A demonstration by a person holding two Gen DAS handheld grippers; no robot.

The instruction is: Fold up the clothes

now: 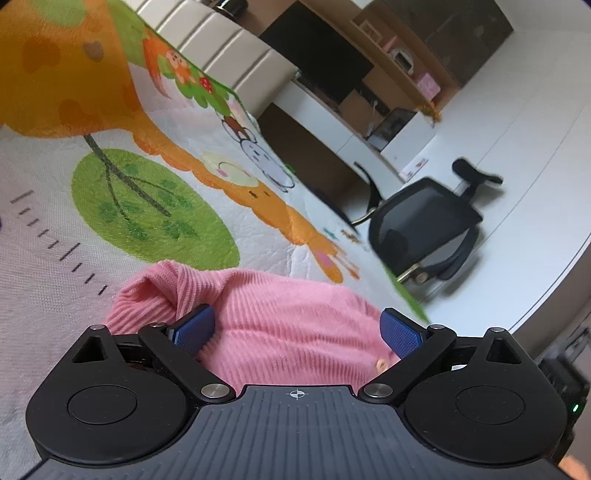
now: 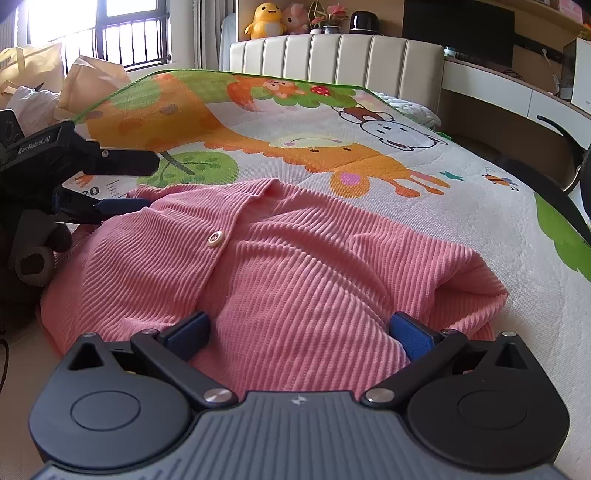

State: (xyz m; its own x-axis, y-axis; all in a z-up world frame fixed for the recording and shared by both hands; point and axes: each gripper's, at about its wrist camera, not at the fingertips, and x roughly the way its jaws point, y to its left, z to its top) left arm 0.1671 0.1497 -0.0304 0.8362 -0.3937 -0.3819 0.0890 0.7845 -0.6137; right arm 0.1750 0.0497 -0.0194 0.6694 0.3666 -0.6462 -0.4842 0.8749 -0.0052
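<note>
A pink ribbed cardigan (image 2: 303, 258) lies bunched on a cartoon-print mat (image 2: 461, 206), its front placket and a cream button (image 2: 216, 238) facing up. My right gripper (image 2: 300, 336) is open wide at the near hem, blue pads (image 2: 188, 334) on either side of a hump of fabric. The left gripper (image 2: 127, 184) comes in from the left at the cardigan's collar end, jaws apart. In the left wrist view the left gripper (image 1: 297, 330) is open over the pink cardigan (image 1: 280, 317), with a rolled fold beside its left pad (image 1: 194, 328).
The mat covers a bed with a cream padded headboard (image 2: 332, 55). A black office chair (image 1: 424, 225) and a desk with a dark monitor (image 1: 317, 55) stand to the right of the bed. Bags (image 2: 88, 85) sit by the window; plush toys (image 2: 266, 20) line a shelf.
</note>
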